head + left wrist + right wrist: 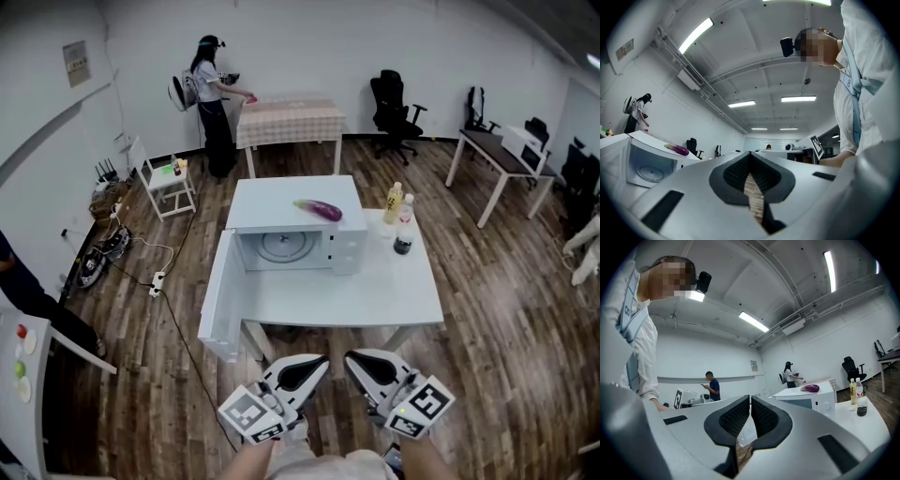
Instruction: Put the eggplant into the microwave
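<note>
My left gripper [302, 373] and right gripper [373, 370] are both pressed together on nothing, side by side, short of the table [394, 295]. At 12 o'clock sits the microwave [267, 202], its door [220, 300] swung open toward 7 o'clock. The eggplant [318, 209] lies on its roof, with bottles [399, 217] at its 3 o'clock.

The eggplant [319, 209] is glossy purple and slender, with a paler stem end. It lies flat on the roof of the microwave [267, 202], at about 2 o'clock from the roof's centre, with its long axis running from 10 to 4 o'clock. The microwave is a white box standing on a white table [375, 291]. Its door [220, 295] is swung wide open toward 7 o'clock, showing the round turntable [281, 246] in an otherwise bare cavity.
</note>
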A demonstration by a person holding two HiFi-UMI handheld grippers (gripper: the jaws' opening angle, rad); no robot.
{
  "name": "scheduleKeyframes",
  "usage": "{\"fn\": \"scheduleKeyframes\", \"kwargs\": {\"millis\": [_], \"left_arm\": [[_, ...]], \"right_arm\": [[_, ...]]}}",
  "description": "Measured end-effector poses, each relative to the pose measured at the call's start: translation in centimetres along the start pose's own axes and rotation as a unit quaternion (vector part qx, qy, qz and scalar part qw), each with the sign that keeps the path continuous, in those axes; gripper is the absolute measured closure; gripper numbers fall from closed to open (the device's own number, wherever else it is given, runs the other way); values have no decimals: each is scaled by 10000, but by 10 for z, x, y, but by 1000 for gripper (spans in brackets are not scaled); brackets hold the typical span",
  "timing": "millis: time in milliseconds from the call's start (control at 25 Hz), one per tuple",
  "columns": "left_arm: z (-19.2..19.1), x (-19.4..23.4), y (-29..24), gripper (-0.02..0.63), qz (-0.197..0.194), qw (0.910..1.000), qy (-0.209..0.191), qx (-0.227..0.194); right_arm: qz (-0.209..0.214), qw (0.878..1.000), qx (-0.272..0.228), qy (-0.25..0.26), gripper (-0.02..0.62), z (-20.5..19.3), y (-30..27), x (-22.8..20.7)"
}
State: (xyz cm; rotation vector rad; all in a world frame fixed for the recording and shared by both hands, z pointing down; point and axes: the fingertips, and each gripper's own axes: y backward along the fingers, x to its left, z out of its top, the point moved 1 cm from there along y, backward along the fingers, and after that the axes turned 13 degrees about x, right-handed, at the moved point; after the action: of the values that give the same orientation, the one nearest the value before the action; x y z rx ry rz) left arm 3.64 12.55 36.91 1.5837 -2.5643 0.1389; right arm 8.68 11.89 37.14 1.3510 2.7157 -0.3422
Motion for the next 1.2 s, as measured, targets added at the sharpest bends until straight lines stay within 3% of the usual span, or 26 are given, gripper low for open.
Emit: {"fn": "scheduleKeyframes", "kwargs": {"millis": [560,1200], "left_arm": [[28,118,0,606,-107,9999,-81,-103],[28,163,-18,606,-116,9996,188,-172]], "right_arm": [[-14,9999,57,91,561,36,-107,-47],[-11,9995,301,31,561,41,-137,-90]]}}
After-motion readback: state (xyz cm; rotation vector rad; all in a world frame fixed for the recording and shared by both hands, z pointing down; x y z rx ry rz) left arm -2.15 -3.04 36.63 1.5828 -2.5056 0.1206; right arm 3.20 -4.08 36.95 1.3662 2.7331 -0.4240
